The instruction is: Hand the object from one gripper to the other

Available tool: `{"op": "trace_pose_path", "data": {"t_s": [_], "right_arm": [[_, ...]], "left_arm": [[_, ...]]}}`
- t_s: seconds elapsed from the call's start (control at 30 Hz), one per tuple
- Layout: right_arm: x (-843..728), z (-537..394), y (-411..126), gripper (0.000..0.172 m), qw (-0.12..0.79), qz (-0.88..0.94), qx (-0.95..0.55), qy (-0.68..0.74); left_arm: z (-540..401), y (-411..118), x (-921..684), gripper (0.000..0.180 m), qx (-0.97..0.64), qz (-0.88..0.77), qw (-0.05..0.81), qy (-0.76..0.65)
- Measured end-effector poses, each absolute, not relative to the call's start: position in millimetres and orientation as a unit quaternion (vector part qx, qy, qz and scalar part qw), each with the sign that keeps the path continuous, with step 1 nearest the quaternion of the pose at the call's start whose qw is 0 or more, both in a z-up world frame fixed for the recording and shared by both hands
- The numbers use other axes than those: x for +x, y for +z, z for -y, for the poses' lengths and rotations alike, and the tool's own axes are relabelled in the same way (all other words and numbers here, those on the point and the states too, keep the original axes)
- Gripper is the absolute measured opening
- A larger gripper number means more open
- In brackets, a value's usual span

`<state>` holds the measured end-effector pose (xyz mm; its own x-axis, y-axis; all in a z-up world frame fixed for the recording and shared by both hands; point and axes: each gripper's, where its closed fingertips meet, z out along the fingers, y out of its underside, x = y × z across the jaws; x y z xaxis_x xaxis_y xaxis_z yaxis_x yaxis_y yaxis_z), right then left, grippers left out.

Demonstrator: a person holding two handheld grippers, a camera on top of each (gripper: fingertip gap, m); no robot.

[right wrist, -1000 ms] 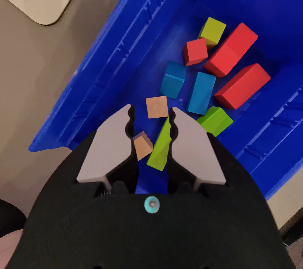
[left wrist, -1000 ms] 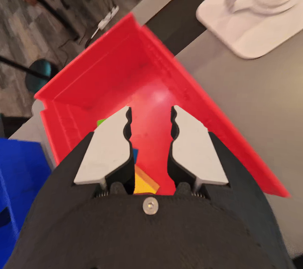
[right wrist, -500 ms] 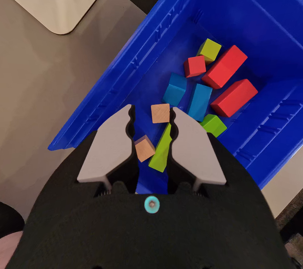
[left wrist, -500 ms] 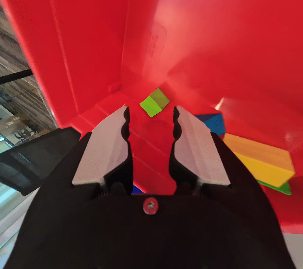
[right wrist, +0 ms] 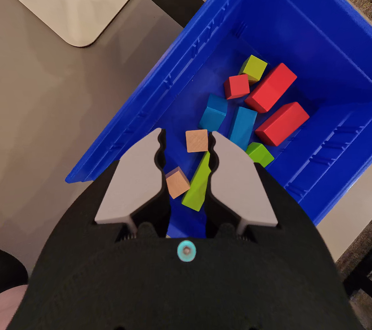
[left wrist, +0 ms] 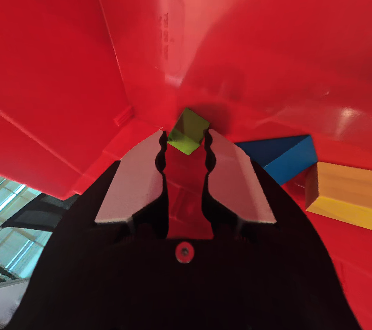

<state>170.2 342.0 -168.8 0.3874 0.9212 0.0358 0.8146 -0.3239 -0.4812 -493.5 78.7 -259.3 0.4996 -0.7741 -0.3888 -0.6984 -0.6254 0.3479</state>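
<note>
- Red bin (left wrist: 60, 58) interior fills the left wrist view: walls, floor and a corner seam, with a strip of window and dark furniture past its lower-left rim.
- Green cube (left wrist: 188, 135): stands tilted on one edge deep in the red bin's corner, between the tips of the left gripper (left wrist: 185, 135). Both pads sit against its sides, narrowed to the cube's width; firm pressure cannot be confirmed.
- Blue wedge block (left wrist: 281, 157): on the bin floor, right of the cube.
- Yellow-orange block (left wrist: 342, 195): just beside the wedge, further right.
- Right gripper (right wrist: 186, 135): jaws partly open, holding nothing, hovering over a blue bin (right wrist: 302, 18).
- Blue bin contents: two natural wood cubes (right wrist: 196, 140), green, blue and red blocks lying loose on its floor.
- Grey table (right wrist: 50, 109): carries the blue bin and a white stand base (right wrist: 80, 4).
</note>
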Motion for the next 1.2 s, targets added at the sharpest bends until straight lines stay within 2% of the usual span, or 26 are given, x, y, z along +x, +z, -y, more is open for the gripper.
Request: {"op": "trace_pose_path", "data": {"t_s": [0.13, 0.27, 0.4, 0.5, 0.6, 0.77, 0.93, 1.2], "right_arm": [[166.5, -339.7, -156.8, 0.038, 0.236, 0.543, -0.796, 0.125], [155.8, -333.3, -125.8, 0.036, 0.29, 0.554, -0.769, 0.136], [120.2, -299.2, -54.7, 0.033, 0.416, 0.595, -0.655, 0.21], [91.3, -248.9, -8.6, 0.033, 0.444, 0.612, -0.574, 0.315], [58.2, -203.2, 5.6, 0.035, 0.42, 0.64, -0.522, 0.377], [-7.8, -144.5, 7.3, 0.038, 0.338, 0.632, -0.47, 0.515], [-57.3, -106.8, -23.5, 0.04, 0.244, 0.625, -0.467, 0.576], [-78.0, -80.0, -39.5, 0.04, 0.2, 0.628, -0.449, 0.604]], "left_arm": [[-82.3, -251.8, -490.0, 0.034, 0.885, 0.386, 0.021, -0.261], [-88.1, -226.0, -470.7, 0.034, 0.901, 0.342, -0.069, -0.257], [-93.3, -180.8, -420.0, 0.034, 0.894, 0.318, -0.209, -0.234], [-96.7, -142.8, -366.4, 0.034, 0.863, 0.329, -0.314, -0.219], [-98.1, -108.8, -301.4, 0.034, 0.818, 0.357, -0.407, -0.194], [-95.2, -61.4, -202.9, 0.034, 0.732, 0.41, -0.505, -0.204], [-89.9, -44.2, -128.4, 0.034, 0.669, 0.463, -0.537, -0.223], [-89.6, -43.3, -78.5, 0.034, 0.633, 0.5, -0.546, -0.225]]}}
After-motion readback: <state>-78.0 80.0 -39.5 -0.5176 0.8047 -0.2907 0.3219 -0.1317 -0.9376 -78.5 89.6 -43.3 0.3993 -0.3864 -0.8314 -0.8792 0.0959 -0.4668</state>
